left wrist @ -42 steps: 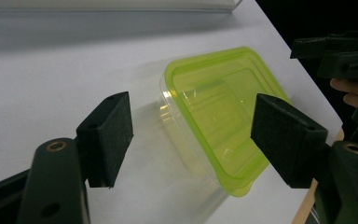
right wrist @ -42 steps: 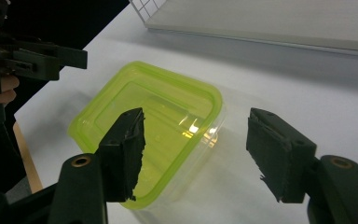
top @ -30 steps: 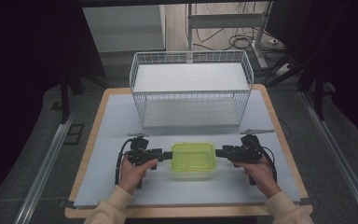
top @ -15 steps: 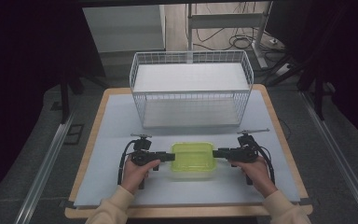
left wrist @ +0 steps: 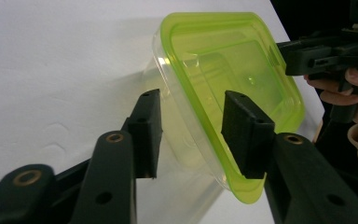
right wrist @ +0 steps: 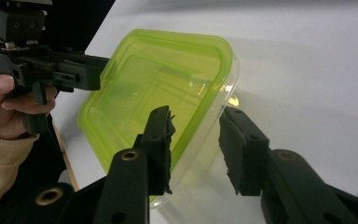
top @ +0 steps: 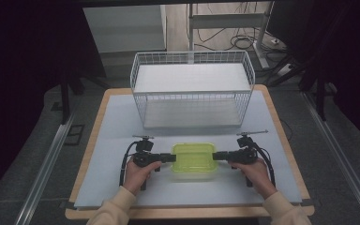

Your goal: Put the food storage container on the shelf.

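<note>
A clear food container with a lime-green lid (top: 193, 159) rests on the white mat near the table's front edge. My left gripper (top: 173, 158) is at its left end and my right gripper (top: 215, 155) at its right end, each held in a hand. In the left gripper view the lid (left wrist: 233, 70) runs between my open jaws (left wrist: 191, 107), one over the lid and one beside the clear wall. The right gripper view shows the same straddle (right wrist: 196, 116) of the lid's rim (right wrist: 158, 79). Both pairs of jaws have just been closing, with the rim between them and gaps still showing.
A white wire basket (top: 192, 89) stands behind the container, taking up the back half of the mat (top: 117, 126). The wooden table edge (top: 89, 154) frames the mat. Cables trail from both grippers toward the person's sleeves.
Both grippers' jaws have narrowed around the container's ends. The hands and the container stay in nearly the same place.
</note>
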Demonstrator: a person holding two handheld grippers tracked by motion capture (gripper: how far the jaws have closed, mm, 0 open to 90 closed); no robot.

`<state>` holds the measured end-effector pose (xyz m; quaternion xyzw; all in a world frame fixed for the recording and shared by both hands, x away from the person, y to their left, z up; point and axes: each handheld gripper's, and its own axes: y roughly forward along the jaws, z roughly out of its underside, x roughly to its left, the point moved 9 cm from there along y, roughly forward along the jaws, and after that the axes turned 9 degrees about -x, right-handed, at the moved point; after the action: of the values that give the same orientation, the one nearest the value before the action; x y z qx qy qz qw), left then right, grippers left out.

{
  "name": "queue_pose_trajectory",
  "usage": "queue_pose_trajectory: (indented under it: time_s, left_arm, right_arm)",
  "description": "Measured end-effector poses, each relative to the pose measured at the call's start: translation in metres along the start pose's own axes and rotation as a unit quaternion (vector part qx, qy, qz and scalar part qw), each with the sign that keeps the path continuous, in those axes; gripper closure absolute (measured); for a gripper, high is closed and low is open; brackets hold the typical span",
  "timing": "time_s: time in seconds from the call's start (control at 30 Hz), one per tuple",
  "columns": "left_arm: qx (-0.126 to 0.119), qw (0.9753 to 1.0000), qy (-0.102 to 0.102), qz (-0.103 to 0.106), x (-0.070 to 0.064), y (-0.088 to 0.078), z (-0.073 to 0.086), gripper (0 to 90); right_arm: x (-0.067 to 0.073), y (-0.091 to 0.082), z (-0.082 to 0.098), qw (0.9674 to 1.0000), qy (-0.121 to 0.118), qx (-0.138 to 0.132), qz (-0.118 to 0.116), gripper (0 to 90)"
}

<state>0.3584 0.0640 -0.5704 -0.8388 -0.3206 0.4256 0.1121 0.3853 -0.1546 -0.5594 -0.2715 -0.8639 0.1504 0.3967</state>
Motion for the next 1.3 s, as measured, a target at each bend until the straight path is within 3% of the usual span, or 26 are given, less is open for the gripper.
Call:
queue_pose_trajectory:
  time_s: [0.53,0.63,0.9,1.3]
  left_arm:
    - [0.015,0.9997,0.001,0.019,-0.005,0.000,0.004,71.8]
    - [0.011,0.9996,-0.006,0.027,-0.008,-0.002,0.003,74.3]
    - [-0.005,0.9996,-0.005,0.028,-0.010,-0.007,-0.001,80.3]
    - [-0.016,0.9994,-0.001,0.032,-0.016,-0.013,-0.003,80.8]
  right_arm:
    - [0.004,0.002,0.004,0.9998,0.010,0.014,-0.010,72.7]
    - [0.006,0.000,0.002,0.9997,0.019,0.010,-0.014,75.8]
    - [0.010,-0.004,-0.002,0.9997,0.017,0.000,-0.017,80.9]
    - [0.016,-0.007,-0.006,0.9993,0.022,-0.008,-0.028,81.6]
